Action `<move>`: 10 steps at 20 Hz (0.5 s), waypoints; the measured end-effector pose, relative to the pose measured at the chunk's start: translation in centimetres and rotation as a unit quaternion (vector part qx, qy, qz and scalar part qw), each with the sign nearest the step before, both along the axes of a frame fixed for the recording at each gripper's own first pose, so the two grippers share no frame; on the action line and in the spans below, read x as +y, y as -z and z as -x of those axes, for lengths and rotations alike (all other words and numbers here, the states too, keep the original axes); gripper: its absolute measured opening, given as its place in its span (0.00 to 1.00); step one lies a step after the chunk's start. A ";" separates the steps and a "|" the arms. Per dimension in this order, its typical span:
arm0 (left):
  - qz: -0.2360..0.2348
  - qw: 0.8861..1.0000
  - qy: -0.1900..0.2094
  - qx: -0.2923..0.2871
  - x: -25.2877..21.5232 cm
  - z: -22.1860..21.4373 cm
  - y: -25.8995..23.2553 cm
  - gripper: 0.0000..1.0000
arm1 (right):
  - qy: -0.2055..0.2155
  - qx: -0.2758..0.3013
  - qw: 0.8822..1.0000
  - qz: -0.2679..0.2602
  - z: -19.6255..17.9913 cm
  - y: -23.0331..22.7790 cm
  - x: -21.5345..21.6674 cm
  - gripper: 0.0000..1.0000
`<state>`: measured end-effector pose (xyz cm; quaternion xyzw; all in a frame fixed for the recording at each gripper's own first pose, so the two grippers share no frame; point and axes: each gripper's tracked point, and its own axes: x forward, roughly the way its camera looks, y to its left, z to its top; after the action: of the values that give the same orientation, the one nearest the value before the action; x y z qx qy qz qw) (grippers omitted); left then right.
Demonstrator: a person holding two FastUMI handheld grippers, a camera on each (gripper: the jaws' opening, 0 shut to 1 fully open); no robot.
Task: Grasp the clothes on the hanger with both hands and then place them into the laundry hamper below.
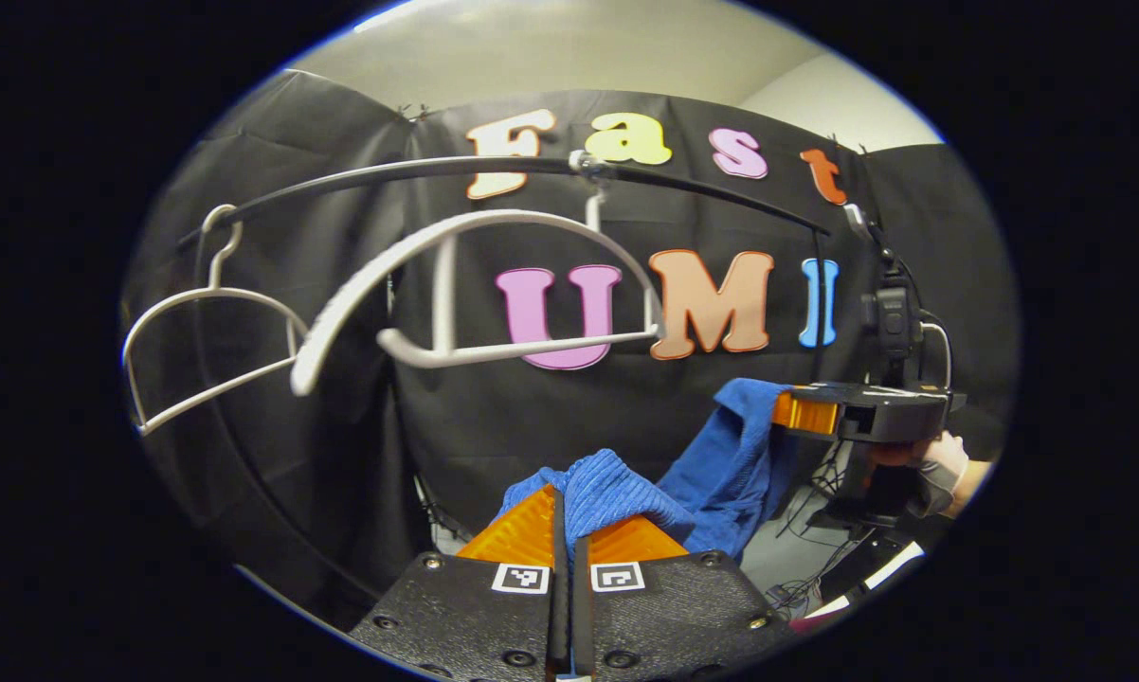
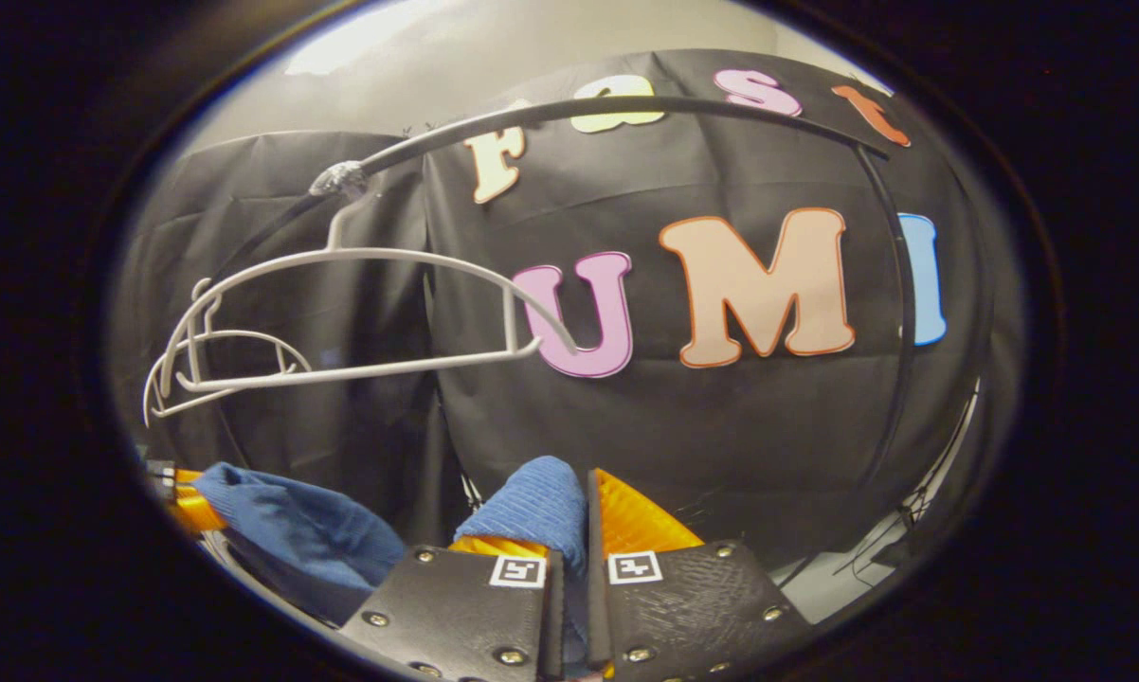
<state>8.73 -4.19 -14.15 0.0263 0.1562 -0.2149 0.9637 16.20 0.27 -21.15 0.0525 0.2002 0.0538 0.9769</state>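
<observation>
Both grippers pinch the blue garment (image 1: pixel 712 474) below the bare hanger (image 1: pixel 494 284), left gripper (image 1: pixel 569 516) and right gripper (image 2: pixel 584 511) each clamping little cloth, so either corner may slip before reaching the unseen hamper.

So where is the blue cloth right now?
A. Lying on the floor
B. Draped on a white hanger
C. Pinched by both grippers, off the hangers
C: the blue cloth is clamped in the left gripper and right gripper, while the white hangers hang bare.

Left tool (image 1: pixel 566 530) black, orange fingers, screws, square markers, right tool (image 2: pixel 579 516) alike
</observation>
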 end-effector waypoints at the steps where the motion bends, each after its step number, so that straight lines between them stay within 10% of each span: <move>1: 0.001 1.000 0.012 -0.001 -1.0 -0.3 0.2 0.02 | -0.008 -0.001 1.000 -0.003 0.1 -0.3 0.7 0.10; 10: -0.007 0.997 0.075 -0.009 -6.4 -3.3 2.5 0.02 | -0.070 0.007 0.998 0.002 0.1 0.0 5.0 0.10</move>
<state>12.05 -10.58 -16.65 0.0468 0.1468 -0.2855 0.9459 16.07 5.29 -21.12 0.0367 0.2100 0.1215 0.9694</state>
